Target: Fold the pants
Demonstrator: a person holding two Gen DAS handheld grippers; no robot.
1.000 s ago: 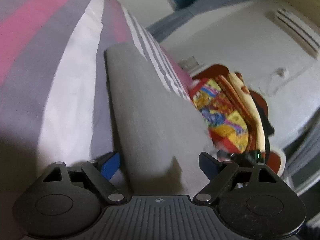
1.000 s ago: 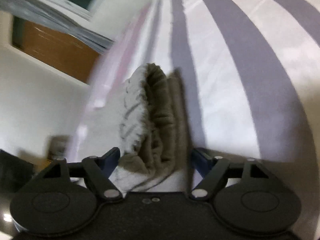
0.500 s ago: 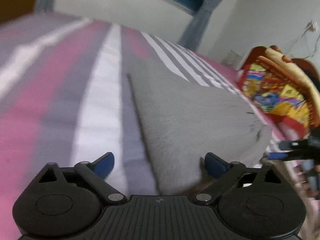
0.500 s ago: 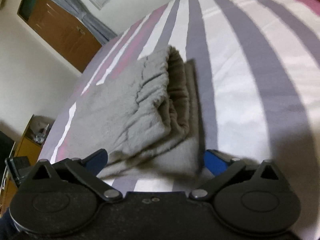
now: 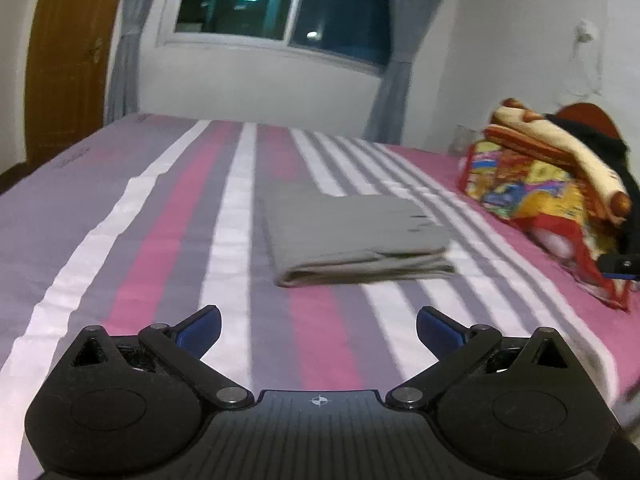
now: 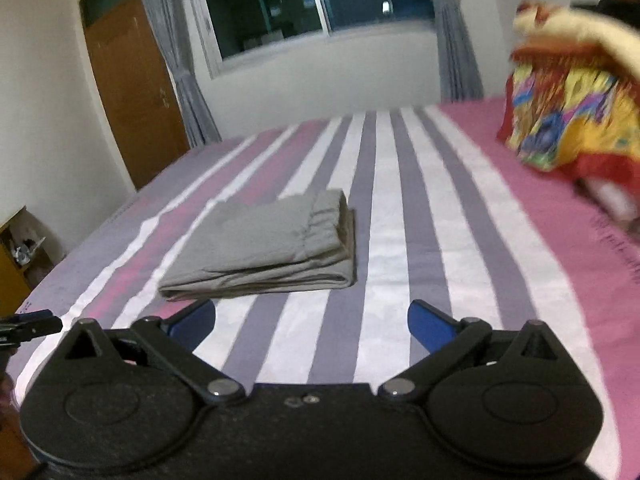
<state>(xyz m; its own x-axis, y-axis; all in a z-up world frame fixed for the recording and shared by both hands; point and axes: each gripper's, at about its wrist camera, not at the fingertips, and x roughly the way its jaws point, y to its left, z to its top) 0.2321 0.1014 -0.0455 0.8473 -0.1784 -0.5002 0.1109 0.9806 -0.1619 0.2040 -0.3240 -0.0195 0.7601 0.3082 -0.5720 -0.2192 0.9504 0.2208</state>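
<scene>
The grey pants (image 5: 352, 232) lie folded into a flat rectangle on the striped bed (image 5: 160, 240). In the right wrist view the pants (image 6: 272, 248) show the gathered waistband at the right end. My left gripper (image 5: 318, 330) is open and empty, held back from the near edge of the pants. My right gripper (image 6: 312, 324) is open and empty, also back from the pants. The tip of the right gripper shows at the right edge of the left wrist view (image 5: 620, 266), and the left gripper's tip at the left edge of the right wrist view (image 6: 28, 326).
A pile of colourful blankets (image 5: 552, 196) sits on the right side of the bed, also in the right wrist view (image 6: 572, 120). A window (image 5: 280, 4) with grey curtains and a brown door (image 5: 68, 60) are behind. A small shelf (image 6: 20, 256) stands left of the bed.
Both grippers have pulled back and up from the pants, which were between their fingers a second ago. The pants now lie folded and free on the bed.
</scene>
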